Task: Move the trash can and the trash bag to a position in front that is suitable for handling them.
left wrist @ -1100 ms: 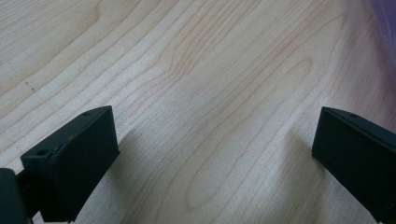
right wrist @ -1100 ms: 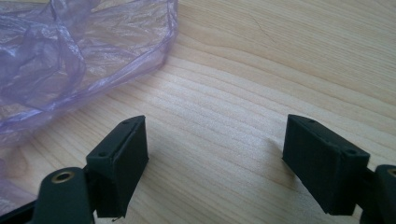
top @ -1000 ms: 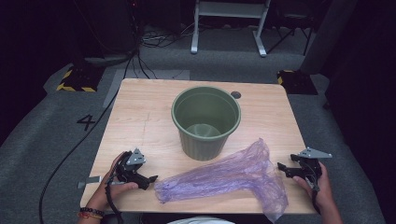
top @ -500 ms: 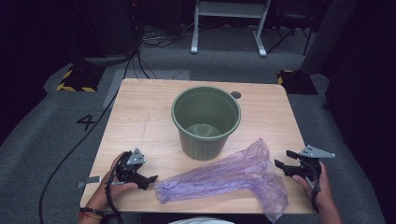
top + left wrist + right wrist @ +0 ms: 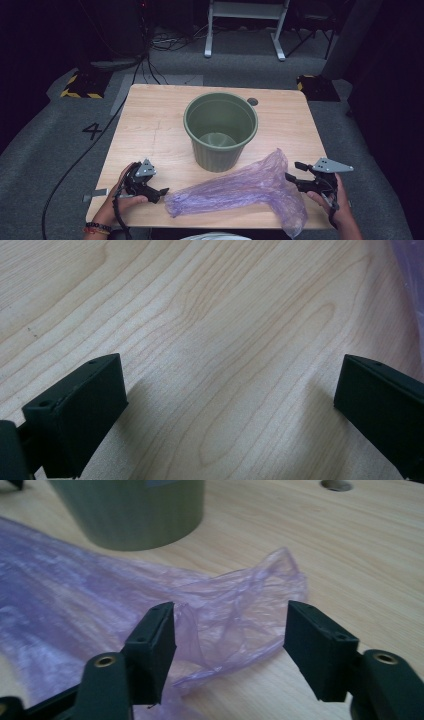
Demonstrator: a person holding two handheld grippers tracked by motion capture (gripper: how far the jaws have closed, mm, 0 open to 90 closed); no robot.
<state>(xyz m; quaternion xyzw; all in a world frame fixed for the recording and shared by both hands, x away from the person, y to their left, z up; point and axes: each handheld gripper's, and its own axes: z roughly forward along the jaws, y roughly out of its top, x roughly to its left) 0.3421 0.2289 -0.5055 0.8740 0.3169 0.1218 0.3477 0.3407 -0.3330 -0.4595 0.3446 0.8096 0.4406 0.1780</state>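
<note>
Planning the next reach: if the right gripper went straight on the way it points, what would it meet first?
Most likely the purple bag: its crumpled edge lies just ahead of the open right gripper. The green bin stands farther back and to one side.

Both grippers are matte black with chunky square jaws. The left gripper (image 5: 161, 192) and the right gripper (image 5: 293, 172) each carry a grey triangular plate on top. Brass-ringed screw holes sit at 6 o'clock by the jaw bases. There's a reddish wristband (image 5: 93, 229).
</note>
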